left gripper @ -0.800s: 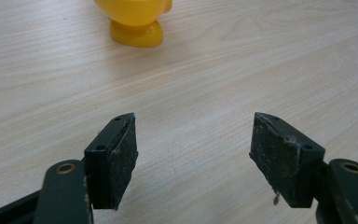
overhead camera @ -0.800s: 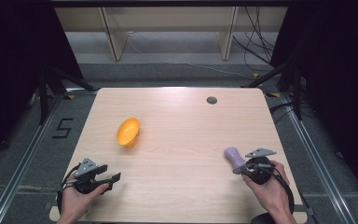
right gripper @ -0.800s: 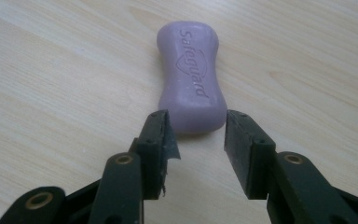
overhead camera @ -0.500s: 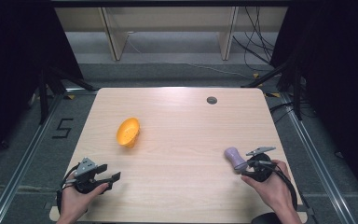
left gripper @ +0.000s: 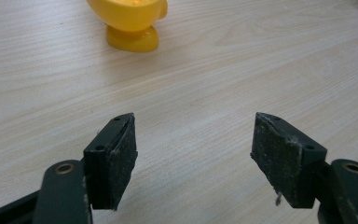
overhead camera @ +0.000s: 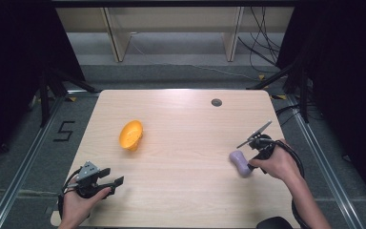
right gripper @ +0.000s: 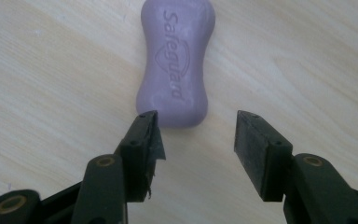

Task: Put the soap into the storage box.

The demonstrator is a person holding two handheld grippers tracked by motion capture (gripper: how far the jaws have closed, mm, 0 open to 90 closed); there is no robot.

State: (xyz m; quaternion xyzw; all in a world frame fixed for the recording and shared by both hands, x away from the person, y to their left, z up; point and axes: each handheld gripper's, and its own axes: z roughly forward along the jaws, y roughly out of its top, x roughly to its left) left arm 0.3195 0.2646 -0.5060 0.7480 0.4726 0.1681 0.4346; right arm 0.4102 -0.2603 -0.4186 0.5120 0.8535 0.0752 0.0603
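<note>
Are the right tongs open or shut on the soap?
Open: the right tongs stand apart, empty, the soap lying just beyond them.

The table is pale wood-grain laminate, smooth with a soft sheen. The purple soap bar looks waxy and matt — lettering embossed. The yellow cup is glossy plastic. Gripper pads — rough, black, fraying.

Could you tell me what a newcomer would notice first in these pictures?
Probably the orange dish, bright against the pale table, lying left of centre. Next, the purple soap near the right edge, with the right gripper open just short of it. The left gripper sits open near the front left corner, facing the dish.
</note>
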